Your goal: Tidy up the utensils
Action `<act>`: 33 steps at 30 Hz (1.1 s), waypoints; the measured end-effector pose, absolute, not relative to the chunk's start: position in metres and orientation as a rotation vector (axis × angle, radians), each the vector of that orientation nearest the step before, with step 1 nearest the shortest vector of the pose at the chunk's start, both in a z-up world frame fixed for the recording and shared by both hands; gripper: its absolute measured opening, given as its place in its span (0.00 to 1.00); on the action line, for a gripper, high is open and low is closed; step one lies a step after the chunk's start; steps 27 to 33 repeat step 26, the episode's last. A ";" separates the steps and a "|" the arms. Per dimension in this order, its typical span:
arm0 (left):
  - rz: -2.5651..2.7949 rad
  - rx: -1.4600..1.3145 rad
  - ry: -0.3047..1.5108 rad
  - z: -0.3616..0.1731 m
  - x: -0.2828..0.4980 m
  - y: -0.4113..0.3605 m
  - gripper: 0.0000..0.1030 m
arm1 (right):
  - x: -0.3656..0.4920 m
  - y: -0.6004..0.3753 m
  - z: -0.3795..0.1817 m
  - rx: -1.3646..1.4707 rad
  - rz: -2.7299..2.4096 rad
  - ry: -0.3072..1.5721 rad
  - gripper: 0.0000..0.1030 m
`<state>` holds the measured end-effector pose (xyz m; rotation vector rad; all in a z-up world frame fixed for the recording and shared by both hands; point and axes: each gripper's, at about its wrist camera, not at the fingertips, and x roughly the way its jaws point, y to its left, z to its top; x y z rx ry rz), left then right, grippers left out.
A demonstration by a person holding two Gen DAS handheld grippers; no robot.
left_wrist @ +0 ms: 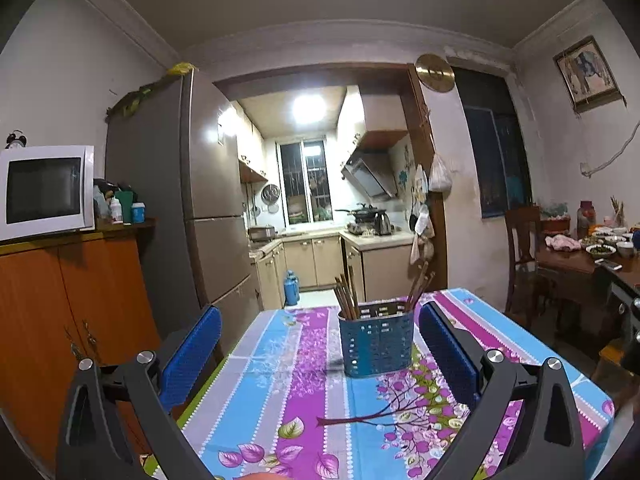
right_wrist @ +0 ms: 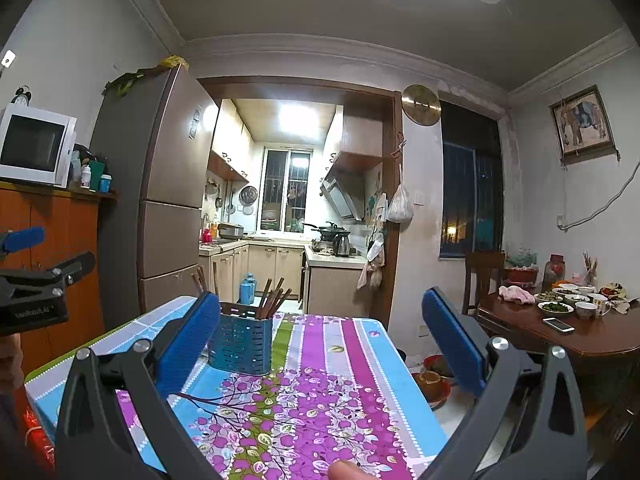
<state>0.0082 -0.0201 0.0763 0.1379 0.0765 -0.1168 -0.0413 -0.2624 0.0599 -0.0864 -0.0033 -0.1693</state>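
Observation:
A blue perforated utensil holder (left_wrist: 376, 344) stands upright on the floral tablecloth (left_wrist: 296, 380), with several brown chopsticks (left_wrist: 346, 296) sticking out of it. My left gripper (left_wrist: 320, 344) is open and empty, raised above the table with the holder ahead between its blue pads. In the right wrist view the holder (right_wrist: 241, 346) sits just right of the left pad. My right gripper (right_wrist: 320, 336) is open and empty, above the table's near part. The left gripper's body (right_wrist: 36, 280) shows at the left edge there.
An orange cabinet (left_wrist: 60, 312) with a microwave (left_wrist: 44, 192) stands left of the table, a tall fridge (left_wrist: 192, 208) behind it. A wooden dining table (right_wrist: 560, 332) with bowls and a phone stands right. Bowls sit on the floor (right_wrist: 434, 380) beside the table's right edge.

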 end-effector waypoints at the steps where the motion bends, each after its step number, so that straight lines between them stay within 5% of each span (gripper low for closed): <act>1: -0.118 0.139 0.084 0.075 0.010 -0.020 0.96 | -0.041 -0.263 0.060 -0.087 -0.169 -0.003 0.95; 33: -0.143 0.131 0.122 0.057 0.024 -0.023 0.95 | -0.039 -0.261 0.056 -0.100 -0.180 -0.002 0.95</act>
